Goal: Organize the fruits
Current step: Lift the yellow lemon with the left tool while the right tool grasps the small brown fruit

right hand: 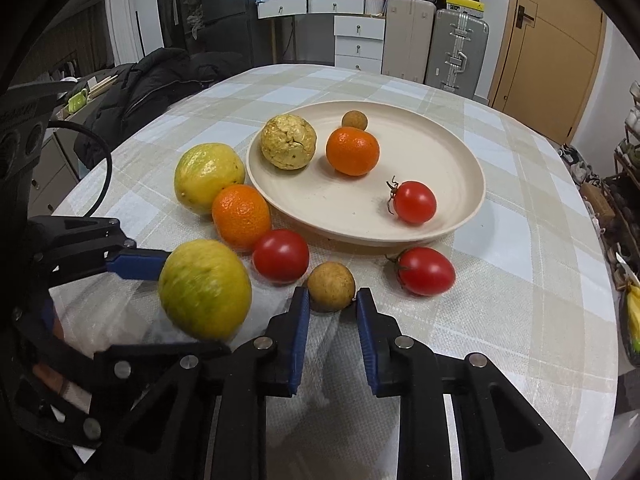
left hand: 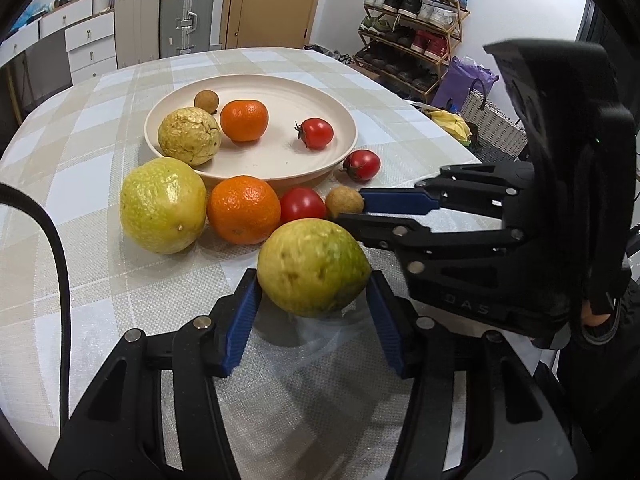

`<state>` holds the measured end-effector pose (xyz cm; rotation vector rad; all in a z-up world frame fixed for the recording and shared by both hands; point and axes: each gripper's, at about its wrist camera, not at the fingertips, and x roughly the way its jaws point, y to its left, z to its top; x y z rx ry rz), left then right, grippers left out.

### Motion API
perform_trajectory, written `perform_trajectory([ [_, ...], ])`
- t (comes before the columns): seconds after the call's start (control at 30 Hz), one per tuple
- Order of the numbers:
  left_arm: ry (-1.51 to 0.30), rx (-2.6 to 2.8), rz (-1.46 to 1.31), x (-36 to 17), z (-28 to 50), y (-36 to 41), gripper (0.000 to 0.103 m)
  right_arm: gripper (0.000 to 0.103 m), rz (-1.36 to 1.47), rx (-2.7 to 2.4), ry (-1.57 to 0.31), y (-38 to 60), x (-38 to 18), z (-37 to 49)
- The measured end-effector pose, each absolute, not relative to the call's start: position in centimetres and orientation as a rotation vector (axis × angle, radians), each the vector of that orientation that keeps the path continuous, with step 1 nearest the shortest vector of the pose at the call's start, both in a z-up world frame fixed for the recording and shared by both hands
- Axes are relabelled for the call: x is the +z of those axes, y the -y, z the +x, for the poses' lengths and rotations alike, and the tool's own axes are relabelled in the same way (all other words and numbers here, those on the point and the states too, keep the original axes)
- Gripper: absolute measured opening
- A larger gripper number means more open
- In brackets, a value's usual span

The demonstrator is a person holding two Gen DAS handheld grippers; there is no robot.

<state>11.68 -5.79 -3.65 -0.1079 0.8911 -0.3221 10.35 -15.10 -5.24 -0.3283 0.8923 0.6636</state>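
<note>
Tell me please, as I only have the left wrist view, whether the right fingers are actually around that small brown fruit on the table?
Observer: Yes. The right wrist view shows the small brown fruit between the fingers of the right gripper, one close on each side. I cannot tell whether they press it.
Operator: Thank you. Is it lifted?
Observer: No, it appears to rest on the tablecloth.
Operator: And does the fruit in my left gripper clear the cloth?
Observer: From that side, the yellow-green fruit in the left gripper seems raised, with the cloth visible beneath it.
</note>
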Motion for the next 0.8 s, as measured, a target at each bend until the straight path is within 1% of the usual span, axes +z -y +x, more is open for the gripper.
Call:
perform_trajectory([
  [0.17, -0.875, -0.322, -0.110, -3.4, 11.5, 5.6, 0.051, 0.024, -0.292, 0.661, -0.864, 16.6, -4.5, 8.8],
  [0.5, -0.893, -0.317, -0.103, -3.6, 11.6, 5.7, 0.051, 0.025, -0.291, 0.686, -0.908, 17.0, -5.3, 8.4],
  [0.63, -0.894, -0.316, -0.107, -3.6, 11.6, 5.7, 0.051, 0.033, -0.295, 0.679, -0.911, 16.6, -5.3, 8.6],
  [0.73, -0.893, -0.316, -0.107, -3.6, 11.6, 5.6, 0.051, 0.033, -0.319, 0.671, -0.899, 16.2, -5.3, 8.4],
  [0.8, -0.893, -0.316, -0.109, -3.6, 11.7, 5.6, 0.051, 0.030, -0.314, 0.672, -0.899, 16.3, -5.3, 8.4],
])
